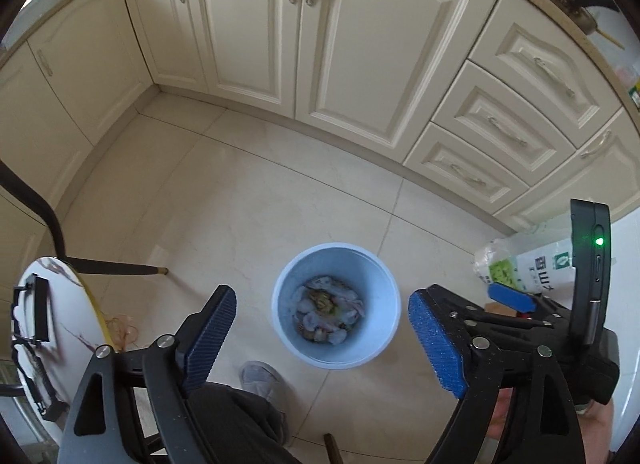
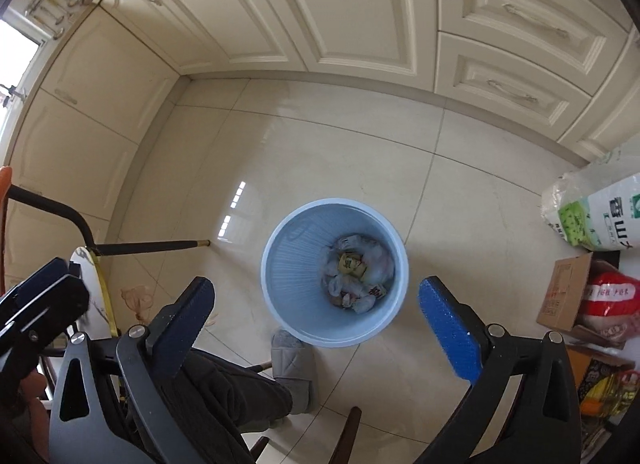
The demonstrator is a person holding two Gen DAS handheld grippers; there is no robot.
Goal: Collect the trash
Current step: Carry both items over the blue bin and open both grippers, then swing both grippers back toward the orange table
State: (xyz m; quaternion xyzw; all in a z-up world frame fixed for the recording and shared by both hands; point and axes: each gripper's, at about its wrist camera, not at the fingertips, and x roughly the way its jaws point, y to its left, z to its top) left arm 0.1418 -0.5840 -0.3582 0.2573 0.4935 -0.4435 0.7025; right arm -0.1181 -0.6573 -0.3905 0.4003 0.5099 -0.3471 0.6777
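Observation:
A light blue trash bin point(image 1: 378, 288) stands on the tiled floor and holds crumpled white wrappers and scraps point(image 1: 328, 314). It also shows in the right wrist view point(image 2: 296, 264), with its trash point(image 2: 356, 272) inside. My left gripper point(image 1: 320, 336) is open and empty, held above the bin. My right gripper point(image 2: 316, 322) is open and empty, also above the bin. The right gripper's body shows at the right of the left wrist view point(image 1: 516, 304).
Cream kitchen cabinets point(image 1: 304, 44) run along the back and left. A round marble-top table point(image 1: 60, 304) with dark legs is at the left. A white bag point(image 2: 596, 220), a cardboard box point(image 2: 564, 292) and packages sit at the right. My slippered foot point(image 2: 296, 368) is beside the bin.

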